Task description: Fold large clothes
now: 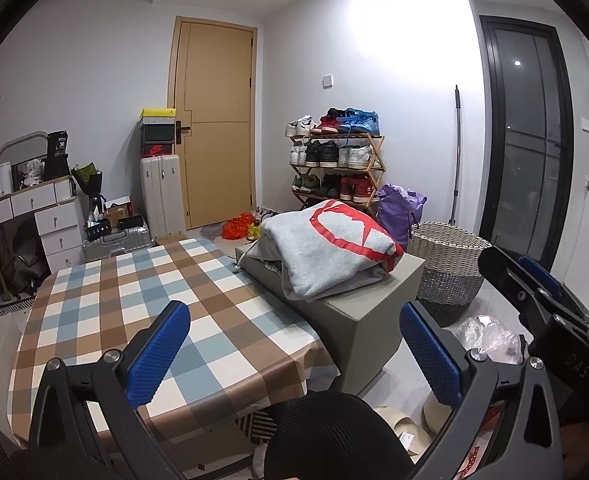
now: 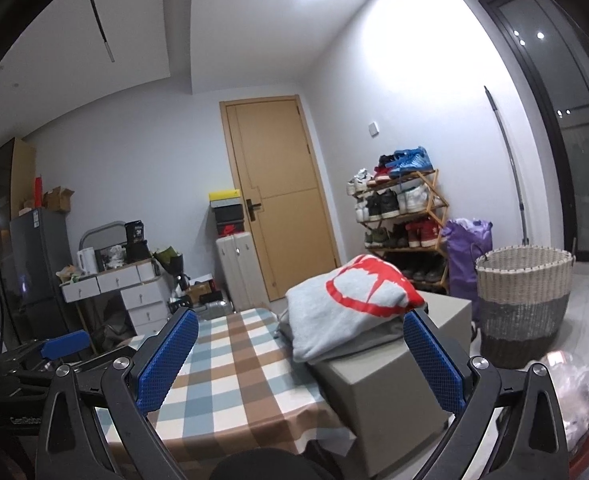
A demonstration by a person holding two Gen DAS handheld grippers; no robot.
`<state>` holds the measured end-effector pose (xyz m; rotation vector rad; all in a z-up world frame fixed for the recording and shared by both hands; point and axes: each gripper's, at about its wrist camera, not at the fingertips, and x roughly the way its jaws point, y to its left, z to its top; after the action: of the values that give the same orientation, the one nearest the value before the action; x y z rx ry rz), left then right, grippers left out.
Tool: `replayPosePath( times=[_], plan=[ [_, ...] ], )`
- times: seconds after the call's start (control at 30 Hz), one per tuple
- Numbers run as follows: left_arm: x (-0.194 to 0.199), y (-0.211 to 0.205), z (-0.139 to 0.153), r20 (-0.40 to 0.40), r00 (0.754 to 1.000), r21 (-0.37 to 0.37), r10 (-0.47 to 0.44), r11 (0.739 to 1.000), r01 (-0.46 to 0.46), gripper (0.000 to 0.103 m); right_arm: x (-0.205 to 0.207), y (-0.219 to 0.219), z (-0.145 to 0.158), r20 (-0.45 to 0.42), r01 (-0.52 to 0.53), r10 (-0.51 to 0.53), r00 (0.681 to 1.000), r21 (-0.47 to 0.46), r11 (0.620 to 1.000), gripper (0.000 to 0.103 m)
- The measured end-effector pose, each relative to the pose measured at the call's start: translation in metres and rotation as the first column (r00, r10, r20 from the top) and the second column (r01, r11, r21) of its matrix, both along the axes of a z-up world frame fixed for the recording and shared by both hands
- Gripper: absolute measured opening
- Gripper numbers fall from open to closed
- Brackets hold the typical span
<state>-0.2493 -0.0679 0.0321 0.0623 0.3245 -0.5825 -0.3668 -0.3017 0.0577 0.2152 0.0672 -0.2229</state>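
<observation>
A grey sweatshirt with a red print (image 1: 326,248) lies folded on top of a small pile of clothes on a grey box (image 1: 358,316) to the right of the table; it also shows in the right wrist view (image 2: 350,308). The table wears a blue, brown and white checked cloth (image 1: 134,304), also seen in the right wrist view (image 2: 230,364). My left gripper (image 1: 294,324) is open and empty above the table's near edge. My right gripper (image 2: 300,332) is open and empty, short of the pile. The right gripper's body shows at the left wrist view's right edge (image 1: 534,296).
A woven laundry basket (image 1: 446,264) stands on the floor right of the box, with a purple bag (image 1: 398,208) and a shoe rack (image 1: 334,160) behind. A white suitcase (image 1: 160,192), drawers (image 1: 46,216) and a door (image 1: 214,120) line the far wall. Plastic bags (image 1: 490,336) lie near right.
</observation>
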Motion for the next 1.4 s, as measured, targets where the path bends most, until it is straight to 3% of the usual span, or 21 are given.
replayPosePath(
  times=[1.4],
  plan=[
    [0.0045, 0.0009, 0.0041, 0.001, 1.000, 0.017, -0.007, 1.000, 0.007, 0.102, -0.0048, 0.0065, -0.0045, -0.010, -0.002, 0.002, 1.000, -0.033, 0.999, 0.103]
  ],
)
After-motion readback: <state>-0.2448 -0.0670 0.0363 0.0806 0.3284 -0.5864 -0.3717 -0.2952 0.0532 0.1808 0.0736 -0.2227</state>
